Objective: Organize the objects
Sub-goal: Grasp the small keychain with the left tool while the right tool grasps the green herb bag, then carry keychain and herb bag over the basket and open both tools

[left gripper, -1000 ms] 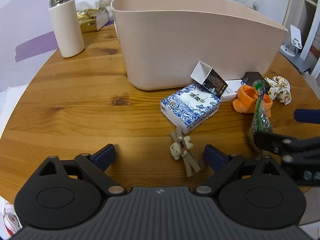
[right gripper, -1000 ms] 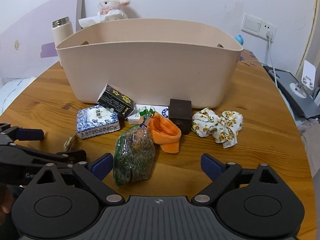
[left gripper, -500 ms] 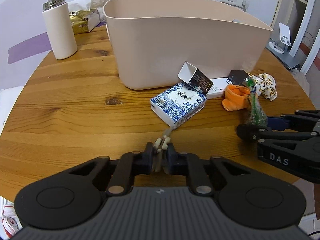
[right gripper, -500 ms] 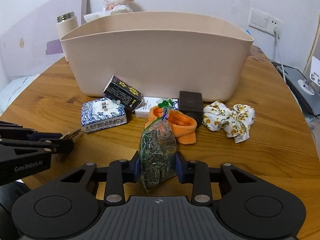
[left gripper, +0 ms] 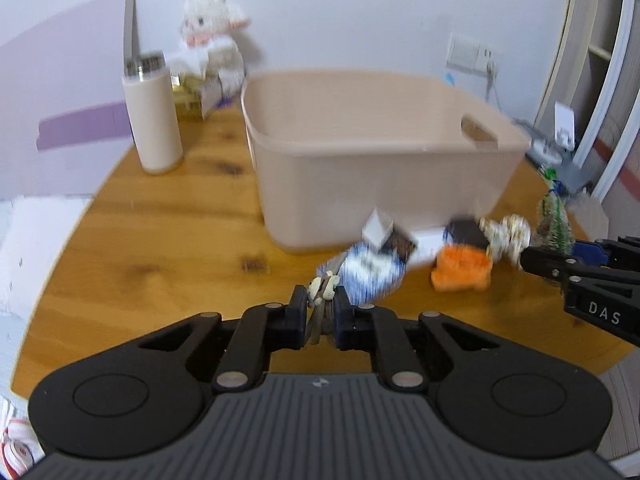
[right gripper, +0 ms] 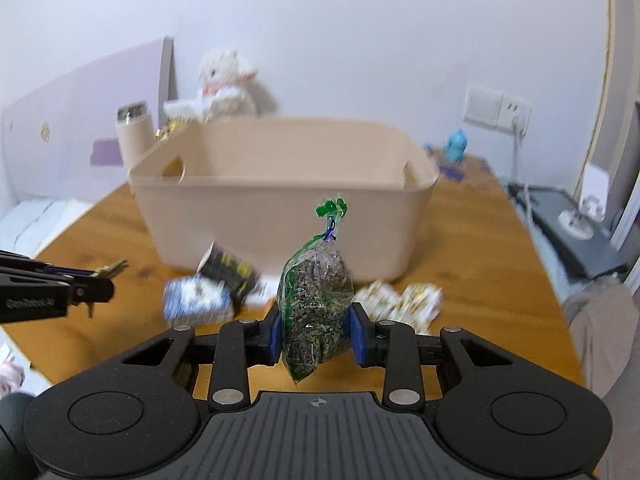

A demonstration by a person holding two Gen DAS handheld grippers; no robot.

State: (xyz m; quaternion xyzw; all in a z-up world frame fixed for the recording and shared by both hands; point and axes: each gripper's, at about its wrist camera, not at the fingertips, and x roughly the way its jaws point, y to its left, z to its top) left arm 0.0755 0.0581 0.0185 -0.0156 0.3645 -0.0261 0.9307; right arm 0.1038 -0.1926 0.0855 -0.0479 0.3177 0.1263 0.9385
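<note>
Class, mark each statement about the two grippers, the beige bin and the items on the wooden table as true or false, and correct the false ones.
1. The right gripper grips a clear bag of dried herbs. True.
2. The left gripper is open. False: it is shut on a small keychain.
3. The orange cloth lies inside the beige bin. False: it lies on the table in front of it.
4. A white flask stands upright. True.

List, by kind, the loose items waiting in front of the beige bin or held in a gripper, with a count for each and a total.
Boxes: 4 (blue patterned box, black starred box, white box, dark box)
Fabric pieces: 2 (orange cloth, floral scrunchie)
Bag of dried herbs: 1
Keys: 1
Total: 8
</note>
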